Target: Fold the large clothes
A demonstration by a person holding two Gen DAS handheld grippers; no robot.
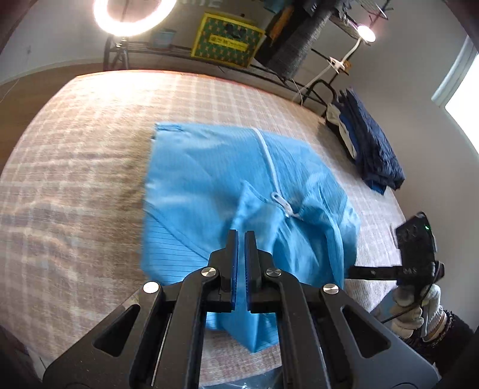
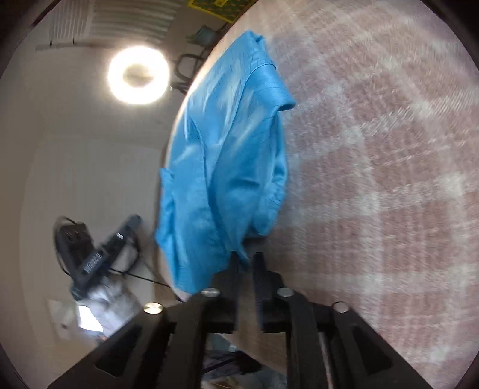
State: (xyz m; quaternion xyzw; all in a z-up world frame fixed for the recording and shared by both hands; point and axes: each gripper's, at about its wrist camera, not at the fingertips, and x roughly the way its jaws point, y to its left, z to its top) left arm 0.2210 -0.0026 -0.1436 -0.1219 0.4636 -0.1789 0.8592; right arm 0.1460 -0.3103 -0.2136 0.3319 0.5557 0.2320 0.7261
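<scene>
A light blue garment with a white zipper lies partly folded on the checked pink cover. My left gripper hovers above its near part, jaws shut with nothing seen between them. My right gripper reaches in from the right to the garment's raised edge. In the blurred right wrist view a bunched corner of the garment sits between the tips of the right gripper, whose narrowed jaws pinch it. The left gripper shows there off the table's side, apart from the cloth.
A stack of dark blue folded clothes lies at the right edge of the cover. Behind the table stand a ring light, a yellow-green box on a rack and a small lamp. A gloved hand holds the right gripper.
</scene>
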